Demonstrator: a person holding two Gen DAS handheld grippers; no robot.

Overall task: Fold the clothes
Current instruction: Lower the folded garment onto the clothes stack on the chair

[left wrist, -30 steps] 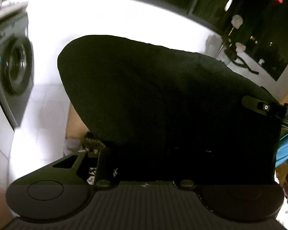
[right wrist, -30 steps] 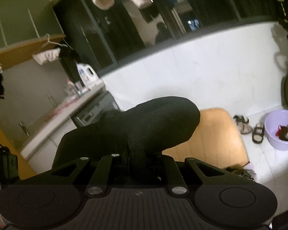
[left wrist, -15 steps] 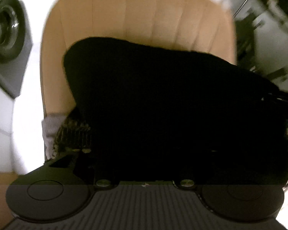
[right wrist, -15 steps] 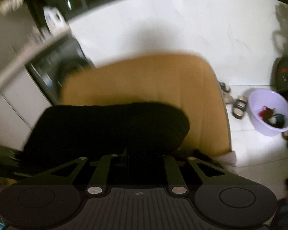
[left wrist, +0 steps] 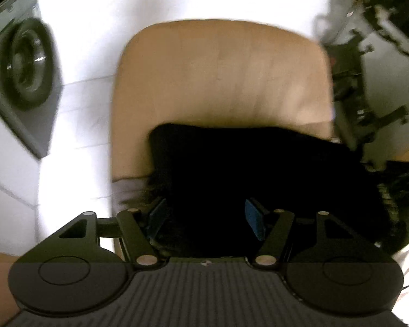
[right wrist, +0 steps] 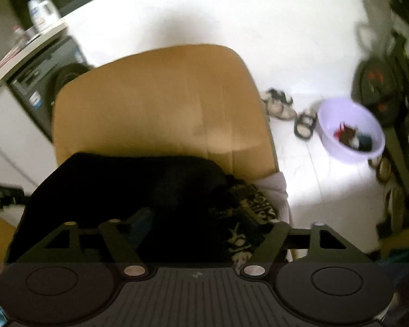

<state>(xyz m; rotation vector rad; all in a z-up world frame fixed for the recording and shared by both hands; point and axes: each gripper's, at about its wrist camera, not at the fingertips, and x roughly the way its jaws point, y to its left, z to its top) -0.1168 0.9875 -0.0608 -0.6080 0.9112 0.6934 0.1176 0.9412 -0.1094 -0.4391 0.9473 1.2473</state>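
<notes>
- A black garment (left wrist: 253, 179), soft and matte, lies in a folded slab on the tan padded cushion (left wrist: 220, 76), at its near edge.
- My left gripper (left wrist: 207, 218) hangs over the garment, jaws opening, blue pads clear of the cloth.
- My right gripper (right wrist: 207, 231) is opening too, jaws spread over the garment and a patterned cloth (right wrist: 248, 218) just beside it.
- A round lilac basin (right wrist: 349, 130) sits on the white floor, well apart.

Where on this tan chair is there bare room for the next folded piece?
The tan chair is bare across its far part, beyond the black garment. The near part is crowded: that garment, with a patterned cloth beside it on the side towards the lilac basin. Both grippers' jaws are opening there.
</notes>
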